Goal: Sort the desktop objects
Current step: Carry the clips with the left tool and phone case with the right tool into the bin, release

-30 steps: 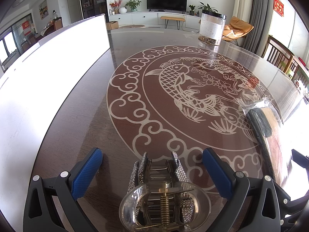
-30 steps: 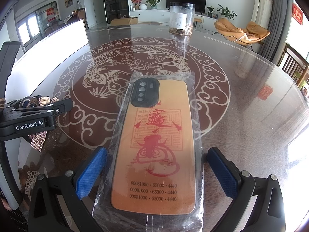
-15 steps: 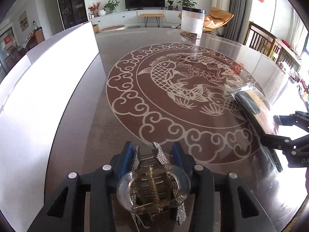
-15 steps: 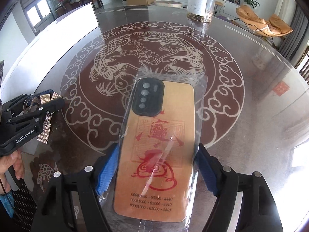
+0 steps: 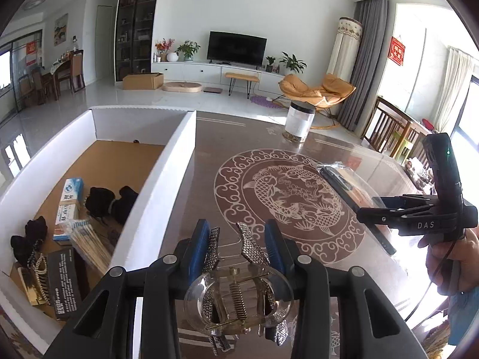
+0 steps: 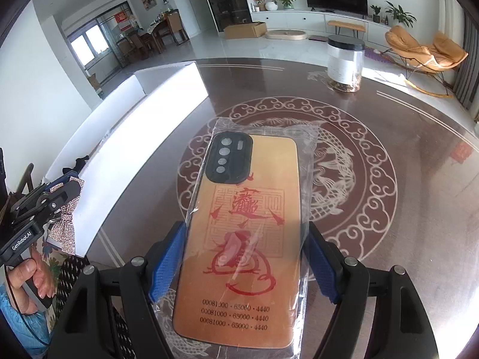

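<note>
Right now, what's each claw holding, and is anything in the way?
Left gripper shut on hair clip. Right gripper shut on bagged phone case. Both off the table. White box beside, nothing blocking it.

Home living room, wall-mounted black flat television [image 5: 236, 46] above long white low cabinet [image 5: 215, 71], orange cushioned lounge chair [image 5: 317, 91], potted green plants [image 5: 188, 49], grey floor-length curtains [image 5: 357, 65], glass-topped brown dining table [image 6: 404, 137]

An open box [image 5: 149, 179] sits along the left edge of the worktop [image 5: 209, 155], holding cartons and small items. A lidded jar [image 5: 299, 125] stands at the far side. The left tool [image 5: 236, 239] holds a hair clip [image 5: 239, 293] above the worktop, right of the box; the right tool [image 6: 245, 263] holds a bagged phone case [image 6: 242, 239] over the worktop's middle.
</note>
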`<action>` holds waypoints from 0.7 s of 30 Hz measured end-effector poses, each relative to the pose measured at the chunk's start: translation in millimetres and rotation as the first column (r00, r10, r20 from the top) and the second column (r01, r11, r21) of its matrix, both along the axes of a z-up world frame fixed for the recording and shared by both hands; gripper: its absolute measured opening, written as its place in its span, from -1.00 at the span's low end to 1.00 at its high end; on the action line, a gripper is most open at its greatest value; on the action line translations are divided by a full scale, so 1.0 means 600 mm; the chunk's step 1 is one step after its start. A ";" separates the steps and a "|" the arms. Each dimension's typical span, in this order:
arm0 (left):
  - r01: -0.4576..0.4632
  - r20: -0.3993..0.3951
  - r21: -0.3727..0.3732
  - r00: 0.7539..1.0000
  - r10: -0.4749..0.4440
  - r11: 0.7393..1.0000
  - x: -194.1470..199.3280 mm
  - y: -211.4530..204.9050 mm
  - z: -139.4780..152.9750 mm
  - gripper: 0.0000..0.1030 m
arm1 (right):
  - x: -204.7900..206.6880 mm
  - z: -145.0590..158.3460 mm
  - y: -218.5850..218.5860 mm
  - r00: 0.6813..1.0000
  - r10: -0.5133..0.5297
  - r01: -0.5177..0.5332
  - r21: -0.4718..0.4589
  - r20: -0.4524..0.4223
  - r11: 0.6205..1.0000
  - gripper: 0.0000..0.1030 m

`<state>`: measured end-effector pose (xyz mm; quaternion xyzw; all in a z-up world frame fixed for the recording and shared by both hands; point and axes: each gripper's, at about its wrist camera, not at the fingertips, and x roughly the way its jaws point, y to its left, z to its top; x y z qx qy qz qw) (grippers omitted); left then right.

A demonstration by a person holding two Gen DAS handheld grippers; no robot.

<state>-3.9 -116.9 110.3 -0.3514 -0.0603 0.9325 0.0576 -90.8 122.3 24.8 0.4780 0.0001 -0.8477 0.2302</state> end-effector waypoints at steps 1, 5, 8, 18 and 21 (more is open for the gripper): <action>-0.020 -0.008 0.006 1.000 0.020 1.000 0.002 -0.025 0.017 -0.25 | -0.006 0.014 -0.020 1.000 0.019 -0.019 -0.014 -0.009 1.000 0.50; -0.139 -0.032 -0.018 0.990 0.138 0.990 0.008 -0.142 0.073 -0.25 | -0.035 0.080 -0.132 0.992 0.108 -0.112 -0.079 -0.063 0.991 0.50; -0.229 -0.004 -0.043 0.973 0.229 0.973 0.000 -0.232 0.084 -0.25 | -0.054 0.127 -0.244 0.976 0.180 -0.193 -0.107 -0.120 0.975 0.50; -0.347 0.203 -0.072 0.913 0.355 0.935 -0.051 -0.384 -0.029 -0.26 | -0.119 0.058 -0.612 0.928 0.372 -0.373 -0.124 -0.030 0.919 0.50; -0.346 0.254 -0.083 0.899 0.356 0.935 -0.060 -0.389 -0.065 -0.26 | -0.128 -0.004 -0.663 0.919 0.391 -0.387 -0.070 0.050 0.919 0.50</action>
